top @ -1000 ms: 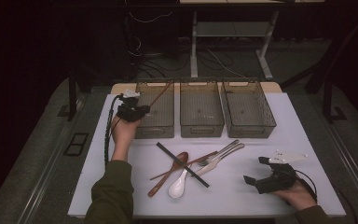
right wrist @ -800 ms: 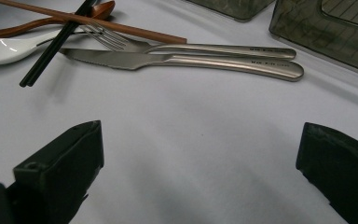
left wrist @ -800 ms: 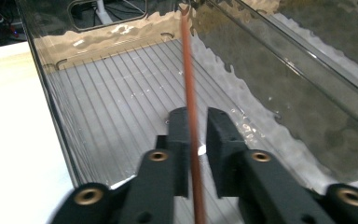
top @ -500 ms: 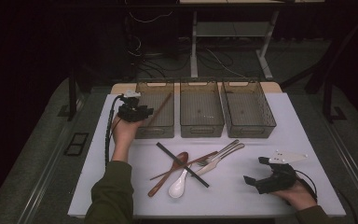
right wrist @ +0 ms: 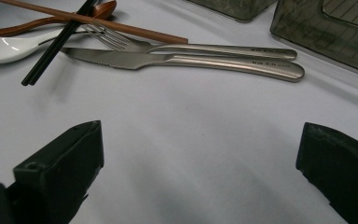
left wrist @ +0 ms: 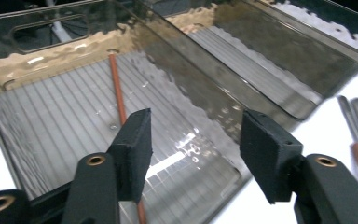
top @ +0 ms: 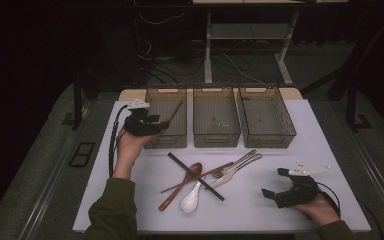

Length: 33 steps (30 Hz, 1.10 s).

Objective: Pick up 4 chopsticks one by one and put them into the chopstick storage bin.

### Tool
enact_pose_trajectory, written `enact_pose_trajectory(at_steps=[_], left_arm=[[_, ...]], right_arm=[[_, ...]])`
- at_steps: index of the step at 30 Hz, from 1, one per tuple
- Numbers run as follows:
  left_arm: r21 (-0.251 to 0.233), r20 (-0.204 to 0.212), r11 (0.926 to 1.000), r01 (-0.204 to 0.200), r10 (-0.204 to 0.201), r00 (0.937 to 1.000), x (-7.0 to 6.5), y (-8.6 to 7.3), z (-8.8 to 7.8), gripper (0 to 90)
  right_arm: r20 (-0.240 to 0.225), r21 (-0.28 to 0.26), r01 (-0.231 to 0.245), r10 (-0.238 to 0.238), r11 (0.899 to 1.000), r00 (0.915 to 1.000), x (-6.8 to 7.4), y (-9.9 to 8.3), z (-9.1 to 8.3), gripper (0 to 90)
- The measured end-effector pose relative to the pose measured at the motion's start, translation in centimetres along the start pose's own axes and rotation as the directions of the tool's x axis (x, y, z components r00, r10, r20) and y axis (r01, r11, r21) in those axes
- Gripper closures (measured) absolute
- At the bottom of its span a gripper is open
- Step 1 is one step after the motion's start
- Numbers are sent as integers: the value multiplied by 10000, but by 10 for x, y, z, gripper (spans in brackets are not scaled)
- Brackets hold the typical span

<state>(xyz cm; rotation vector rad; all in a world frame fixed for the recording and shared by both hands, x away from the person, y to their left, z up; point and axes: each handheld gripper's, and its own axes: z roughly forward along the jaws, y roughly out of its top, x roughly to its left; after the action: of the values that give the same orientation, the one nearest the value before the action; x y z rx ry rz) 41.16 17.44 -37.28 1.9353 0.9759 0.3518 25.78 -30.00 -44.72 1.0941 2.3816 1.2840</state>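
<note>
In the high view the left gripper (top: 155, 122) hangs at the near rim of the left bin (top: 156, 141), and its jaws have just been opening, so the brown chopstick (top: 174, 112) now leans loose inside that bin, which I judge to be one utensil sorted. In the left gripper view the jaws stand about half apart with nothing between the pads, the chopstick (left wrist: 117, 91) lying on the bin's ribbed floor. In the right gripper view the right gripper (right wrist: 200, 158) rests wide open and empty on the table, well right of that bin, before a knife (right wrist: 182, 60) and fork (right wrist: 191, 48) whose handle stamps are too small to read.
</note>
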Motion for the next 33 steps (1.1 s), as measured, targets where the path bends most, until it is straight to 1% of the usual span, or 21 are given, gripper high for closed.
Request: enact_pose_trajectory(at_steps=[5,6,9,15,18,24,26,29,32,33], left_arm=[[-122,338,9995,-275,279,9990,-13,-3,-9,367],[-119,417,9991,-400,404,9983,-16,-4,-10,358],[-102,610,9983,-582,587,9964,-24,-5,-13,335],[-149,1200,9962,-860,872,9889,-38,-13,-16,312],[-164,1457,9961,-862,877,9854,-44,-18,-18,308],[94,1891,9926,-1213,1174,9749,-59,-31,-21,304],[99,2052,9918,-1273,1226,9710,-64,-35,-23,304],[121,2221,9888,-1485,1421,9646,-71,-42,-25,304],[103,2449,9887,-1496,1425,9590,-76,-49,-26,304],[112,2476,9872,-1589,1513,9570,-78,-51,-26,303]], right_arm=[[-16,-93,46,-47,9999,10000,0,0,-2,5],[-17,-98,61,-61,9999,10000,1,1,-2,5],[-23,-135,91,-91,9999,10000,1,1,-2,5],[-130,-201,42,-45,9998,9999,0,1,-2,5],[-238,-226,-47,41,9997,9997,0,0,-2,5],[-354,-221,-108,100,9997,9993,-2,0,1,5],[-356,-241,-119,111,9996,9993,-2,1,1,5],[-377,-280,-96,85,9996,9993,-1,1,0,5],[-370,-287,-107,96,9995,9993,-1,1,0,5],[-358,-289,-96,86,9995,9993,-1,1,0,5]])
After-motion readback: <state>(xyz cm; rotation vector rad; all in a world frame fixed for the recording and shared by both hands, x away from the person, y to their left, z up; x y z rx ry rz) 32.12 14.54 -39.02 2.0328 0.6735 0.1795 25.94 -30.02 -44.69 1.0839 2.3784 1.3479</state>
